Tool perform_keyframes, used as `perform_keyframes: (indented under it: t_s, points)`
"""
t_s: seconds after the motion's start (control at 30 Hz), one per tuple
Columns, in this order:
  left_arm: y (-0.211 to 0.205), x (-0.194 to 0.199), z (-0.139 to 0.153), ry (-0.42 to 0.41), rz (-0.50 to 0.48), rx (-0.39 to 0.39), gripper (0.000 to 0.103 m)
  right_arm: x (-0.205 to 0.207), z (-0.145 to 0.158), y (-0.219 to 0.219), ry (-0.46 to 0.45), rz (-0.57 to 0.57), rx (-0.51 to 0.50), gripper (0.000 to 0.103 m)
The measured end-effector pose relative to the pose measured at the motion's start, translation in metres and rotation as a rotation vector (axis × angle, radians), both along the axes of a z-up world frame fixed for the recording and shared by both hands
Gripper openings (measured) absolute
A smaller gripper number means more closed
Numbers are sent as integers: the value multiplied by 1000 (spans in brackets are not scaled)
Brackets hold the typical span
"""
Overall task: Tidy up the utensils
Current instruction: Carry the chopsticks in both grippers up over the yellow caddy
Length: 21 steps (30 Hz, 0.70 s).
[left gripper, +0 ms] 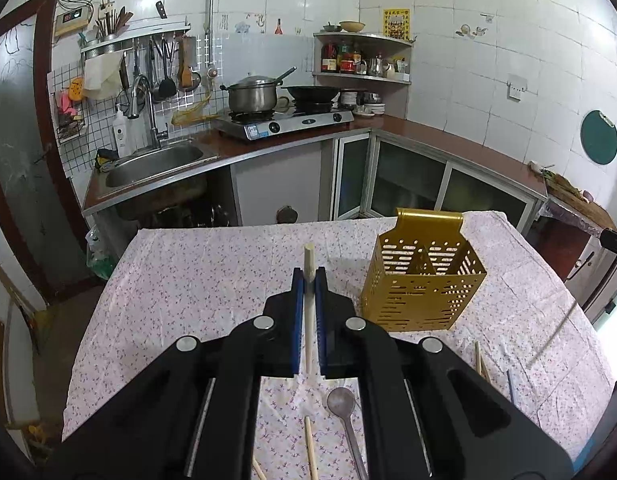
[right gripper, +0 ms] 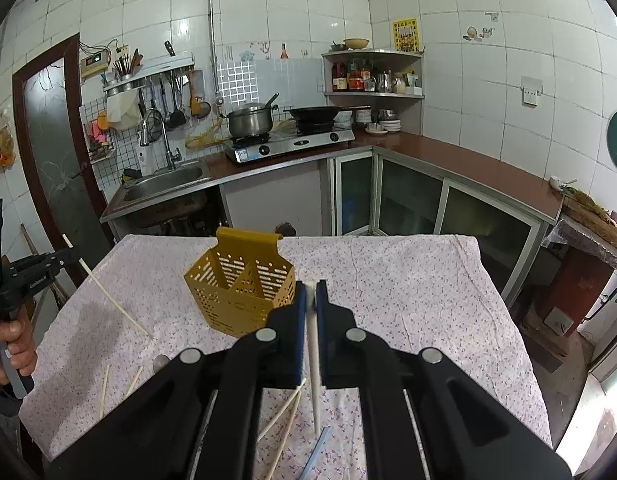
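Each hand-held gripper [left gripper: 309, 276] [right gripper: 310, 290] is matte black plastic with blue finger pads [left gripper: 296, 320] and round silver pivot pins. A bare-skinned hand [right gripper: 12, 344] grips a grey trigger.

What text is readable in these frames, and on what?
None legible.
Yellow wall poster: printed characters, too blurred.
Stove front: sticker and badge, too small.
Sauce bottles: labels blurred.
Wall controller: display unreadable.
Left hand-held gripper: white lettering on its side, too small.
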State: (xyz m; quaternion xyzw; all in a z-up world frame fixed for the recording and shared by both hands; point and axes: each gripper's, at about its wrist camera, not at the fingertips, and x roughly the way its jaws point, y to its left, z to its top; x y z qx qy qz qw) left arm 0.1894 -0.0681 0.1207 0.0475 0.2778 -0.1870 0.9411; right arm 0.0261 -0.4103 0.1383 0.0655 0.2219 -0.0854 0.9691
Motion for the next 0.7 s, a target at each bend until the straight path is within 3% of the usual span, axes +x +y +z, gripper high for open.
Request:
perform_keyframes:
  t_s: [0.37, 0.7]
  points:
    - [-16, 7, 25, -28, -33, -25, 4, 10, 26, 6, -51, 26, -7, 6]
    - [-52, 42, 61, -68, -84, -50, 4, 52, 60, 12, -113, 67, -21, 6]
